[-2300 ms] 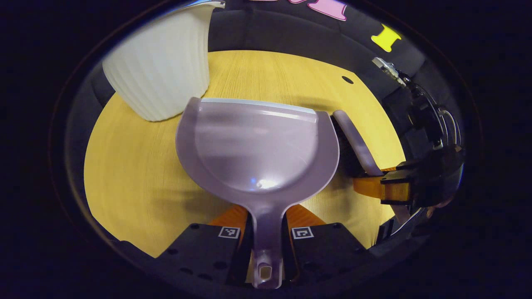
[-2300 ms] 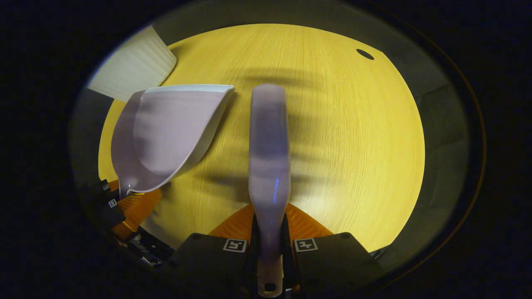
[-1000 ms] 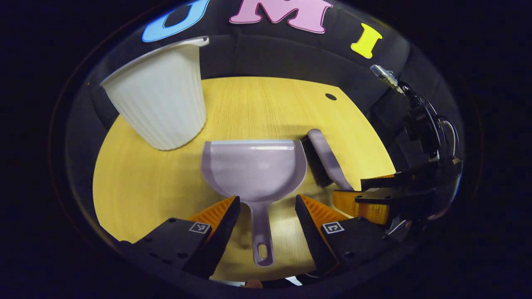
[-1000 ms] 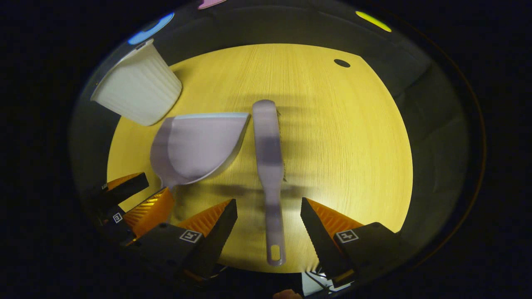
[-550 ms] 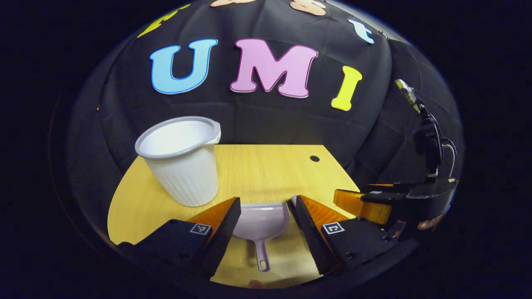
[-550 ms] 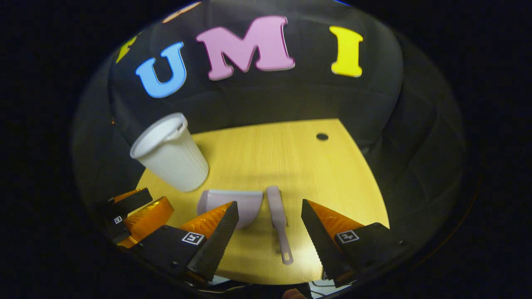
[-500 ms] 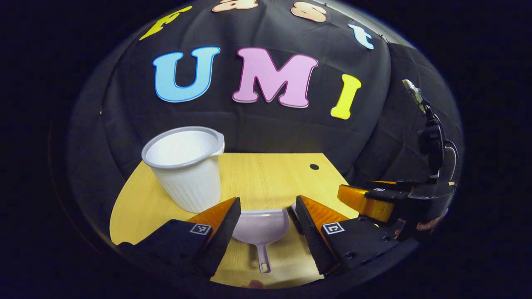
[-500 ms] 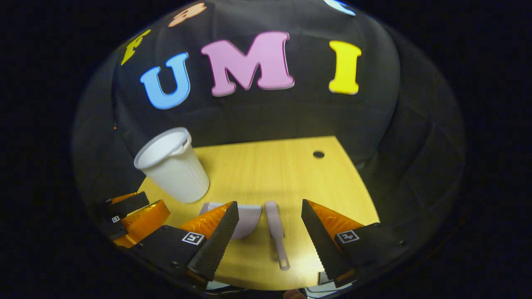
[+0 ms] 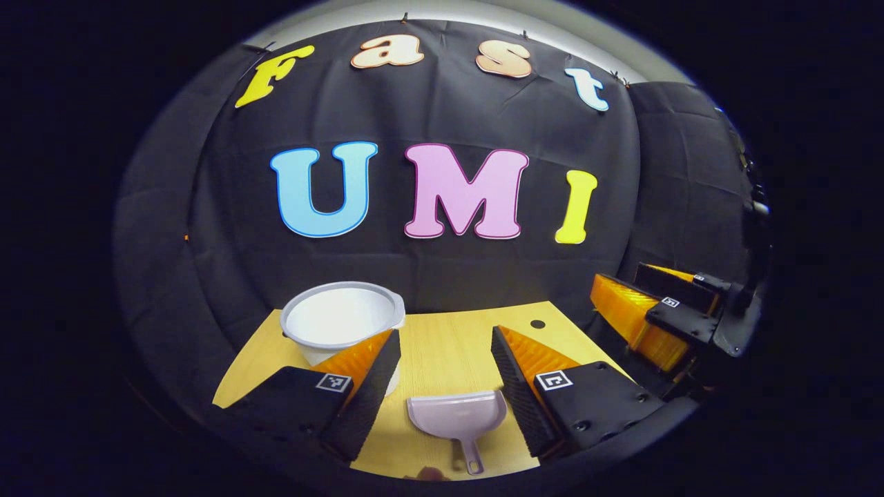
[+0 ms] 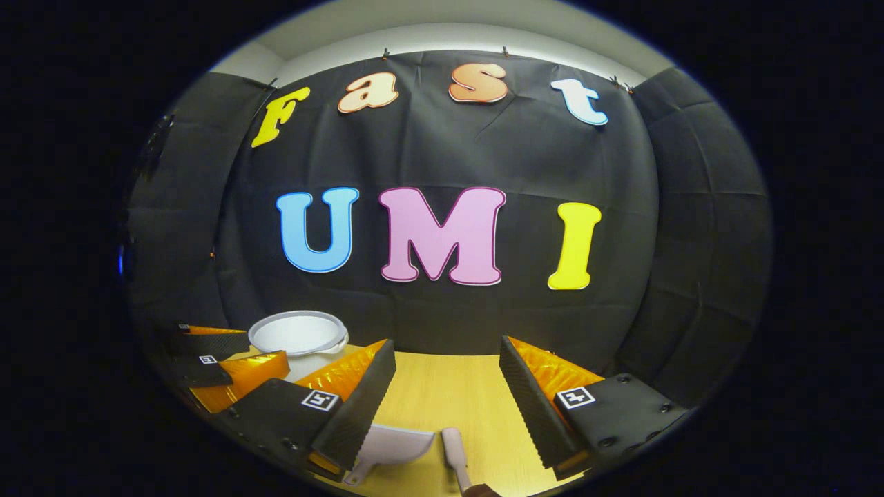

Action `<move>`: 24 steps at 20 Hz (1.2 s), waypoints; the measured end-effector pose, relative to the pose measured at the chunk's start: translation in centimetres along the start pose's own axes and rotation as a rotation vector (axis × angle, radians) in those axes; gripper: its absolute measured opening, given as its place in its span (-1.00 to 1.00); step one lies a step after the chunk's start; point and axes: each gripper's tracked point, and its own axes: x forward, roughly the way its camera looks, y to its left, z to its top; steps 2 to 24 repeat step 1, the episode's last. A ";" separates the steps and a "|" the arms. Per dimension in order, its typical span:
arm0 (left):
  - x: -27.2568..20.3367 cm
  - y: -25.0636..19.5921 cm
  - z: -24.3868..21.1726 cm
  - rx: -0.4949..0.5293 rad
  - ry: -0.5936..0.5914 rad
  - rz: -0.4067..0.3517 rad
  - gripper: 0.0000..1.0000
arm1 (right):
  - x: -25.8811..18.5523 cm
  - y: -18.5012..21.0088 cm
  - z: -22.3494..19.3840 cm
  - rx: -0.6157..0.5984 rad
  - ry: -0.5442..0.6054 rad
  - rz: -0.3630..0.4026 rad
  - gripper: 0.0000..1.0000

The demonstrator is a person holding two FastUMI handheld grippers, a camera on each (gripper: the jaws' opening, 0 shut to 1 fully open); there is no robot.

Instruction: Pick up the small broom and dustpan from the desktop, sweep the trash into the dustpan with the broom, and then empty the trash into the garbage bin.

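In the left gripper view, the left gripper (image 9: 442, 376) hangs above the near edge of a yellow wooden desktop (image 9: 442, 345), its two orange-and-black fingers spread wide and holding nothing. Between and below the fingers, a lilac dustpan (image 9: 457, 414) lies flat on the desktop, its handle pointing toward the camera and its mouth toward the back wall. Just beyond the left finger stands the white ribbed garbage bin (image 9: 342, 323), upright, its open mouth showing a pale interior; the finger covers part of its side. At the right of this view, off the desktop's edge, the right gripper (image 9: 656, 304) is seen from the side, its orange fingers apart. A small dark hole (image 9: 537, 324) marks the far right corner of the desktop.

In the right gripper view, the right gripper (image 10: 445, 386) likewise holds its fingers wide apart with nothing between them. Low between them lies the small broom (image 10: 454, 449), its lilac back up, with the dustpan (image 10: 390, 445) just beside it on the left, partly behind the left finger. The left gripper (image 10: 221, 359) shows at the lower left, near the garbage bin (image 10: 298, 335). Whether the bin holds any trash cannot be told from either view.
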 end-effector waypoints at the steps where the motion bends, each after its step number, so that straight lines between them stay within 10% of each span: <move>1: -0.2 0.0 0.2 0.012 -0.018 0.003 0.59 | 0.0 0.1 -0.1 0.002 0.001 0.002 0.84; 24: -0.2 0.0 0.2 0.012 -0.018 0.003 0.59 | 0.0 0.1 -0.1 0.002 0.001 0.002 0.84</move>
